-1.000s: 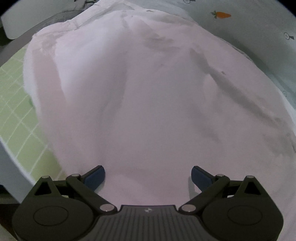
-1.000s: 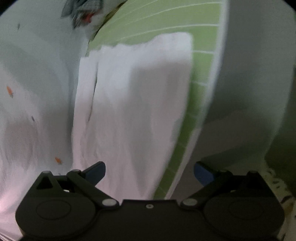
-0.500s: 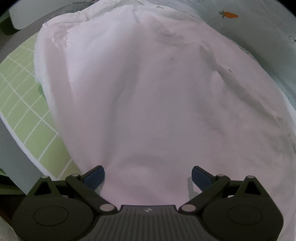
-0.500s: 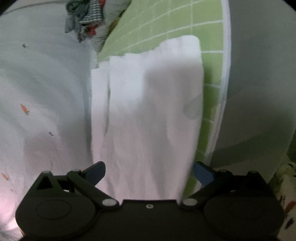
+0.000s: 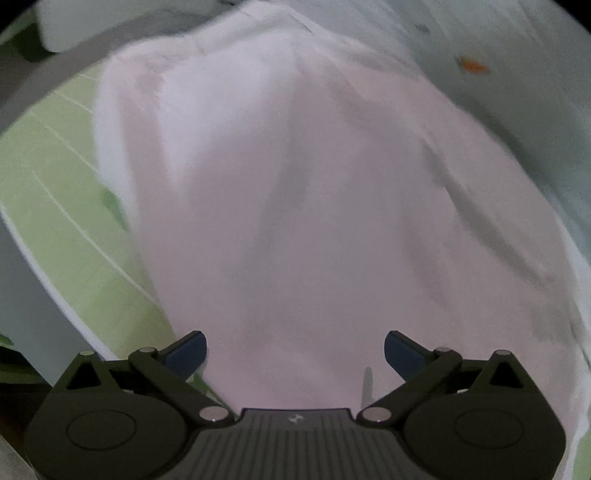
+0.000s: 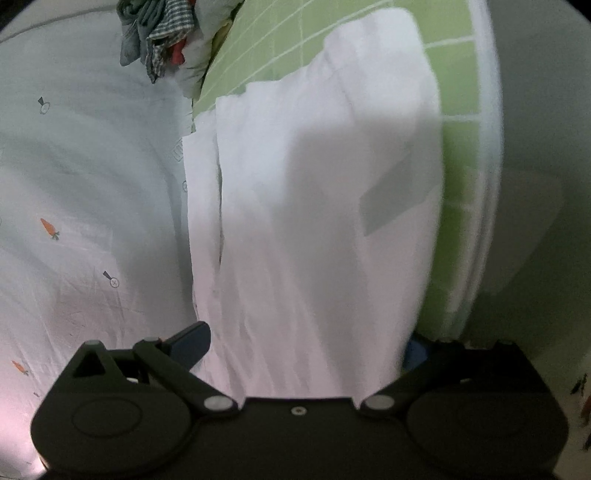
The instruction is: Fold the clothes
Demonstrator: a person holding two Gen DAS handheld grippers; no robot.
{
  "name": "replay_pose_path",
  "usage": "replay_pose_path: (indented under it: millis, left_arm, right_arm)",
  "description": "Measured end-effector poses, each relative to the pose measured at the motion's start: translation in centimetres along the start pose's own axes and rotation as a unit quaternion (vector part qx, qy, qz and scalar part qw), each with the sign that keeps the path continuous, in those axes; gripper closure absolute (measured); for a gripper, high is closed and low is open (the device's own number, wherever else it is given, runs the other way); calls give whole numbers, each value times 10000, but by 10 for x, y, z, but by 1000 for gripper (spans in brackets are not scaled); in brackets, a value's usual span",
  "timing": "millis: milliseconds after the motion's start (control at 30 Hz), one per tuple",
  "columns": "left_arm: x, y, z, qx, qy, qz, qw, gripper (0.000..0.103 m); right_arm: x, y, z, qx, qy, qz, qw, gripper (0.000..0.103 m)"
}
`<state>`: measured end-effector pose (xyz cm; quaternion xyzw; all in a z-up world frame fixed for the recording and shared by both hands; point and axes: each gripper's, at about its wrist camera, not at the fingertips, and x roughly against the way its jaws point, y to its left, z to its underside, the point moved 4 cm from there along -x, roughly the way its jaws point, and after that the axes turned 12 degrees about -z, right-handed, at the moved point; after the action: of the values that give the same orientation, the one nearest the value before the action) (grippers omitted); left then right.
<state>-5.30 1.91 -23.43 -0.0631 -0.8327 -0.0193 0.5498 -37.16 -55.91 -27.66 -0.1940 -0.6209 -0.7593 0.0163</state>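
Between the wide-parted jaws of the left gripper (image 5: 294, 349), pale pink-white cloth fills the gap, yet neither blue pad visibly pinches it; the tool grasps nothing. The right gripper (image 6: 303, 345) is likewise released, its jaws spread to either side of the garment (image 6: 314, 206), though its right pad is largely hidden behind a fold. From there the white garment runs away from both cameras as a long, partly folded band, one layer's edge lying just beside another along its left side in the right wrist view. It rests on the bed, half on a green grid-lined mat (image 6: 273, 48) and half on a pale sheet printed with small carrots (image 6: 92, 177). A heap of unfolded clothes (image 6: 159, 33), checked and grey, waits at the far end of the sheet. The open jaws straddling the near hem suggest both tools are lining up to take it for another fold.
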Motion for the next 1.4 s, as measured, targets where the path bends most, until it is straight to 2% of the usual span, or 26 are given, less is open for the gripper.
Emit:
replay_pose_path:
  millis: [133, 200, 367, 467, 567, 733, 933, 1000, 1033, 1067, 1100, 1133, 1167, 1200, 1233, 1267, 1300, 1400]
  left_arm:
    - [-3, 48, -32, 579, -206, -318, 9976, 2]
    - [-9, 69, -51, 908, -190, -397, 9949, 2]
    - [-29, 128, -99, 1597, -201, -472, 9858, 2]
    - [-46, 153, -123, 1820, -170, -387, 9824, 2]
    - [-69, 164, -150, 1813, -103, -346, 9828, 2]
    - [-94, 164, -186, 1619, -117, -533, 9853, 1]
    - [-102, 153, -201, 1077, -224, -899, 9899, 1]
    - [-99, 153, -200, 1079, -288, -901, 9897, 5]
    - [-97, 153, -199, 1087, -326, -897, 9895, 12]
    - [-95, 153, -198, 1097, -370, -865, 9895, 26]
    - [-92, 153, -197, 1123, -410, -771, 9898, 34]
    - [-90, 153, -195, 1183, -415, -624, 9902, 53]
    - [-87, 153, -193, 1262, -415, -499, 9899, 66]
    - [-83, 153, -192, 1338, -443, -456, 9890, 70]
    - [-80, 153, -190, 1414, -472, -414, 9880, 81]
    - [-76, 153, -189, 1468, -517, -375, 9871, 87]
    - [-70, 151, -187, 1472, -594, -363, 9867, 87]
    - [-47, 148, -177, 1403, -833, -422, 9857, 89]
  right_arm:
    - [-9, 6, 5, 77, -148, 57, 9998, 0]
    - [-10, 7, 8, 89, -306, 95, 9994, 0]
    - [-11, 6, 20, 111, -901, -47, 9959, 0]
    - [-13, 8, 26, 137, -1237, -25, 9922, 0]
    - [-18, 10, 31, 206, -1565, 86, 9874, 0]
    - [-25, 18, 30, 216, -1894, 420, 9808, 0]
    - [-23, 23, 16, 338, -2558, 547, 9646, 0]
    - [-24, 24, 12, 362, -2527, 636, 9648, 0]
    - [-25, 25, 11, 395, -2461, 704, 9659, 2]
    - [-24, 25, 11, 425, -2411, 769, 9665, 4]
    - [-23, 25, 11, 441, -2378, 832, 9667, 15]
    - [-22, 23, 11, 428, -2344, 879, 9672, 34]
    - [-20, 20, 11, 388, -2306, 910, 9680, 45]
    - [-17, 17, 11, 346, -2300, 937, 9681, 66]
    - [-12, 14, 12, 314, -2329, 974, 9671, 85]
    - [-8, 12, 13, 307, -2362, 984, 9662, 89]
    - [-3, 12, 14, 356, -2380, 944, 9660, 96]
    - [13, 24, 13, 780, -2331, 1013, 9640, 99]
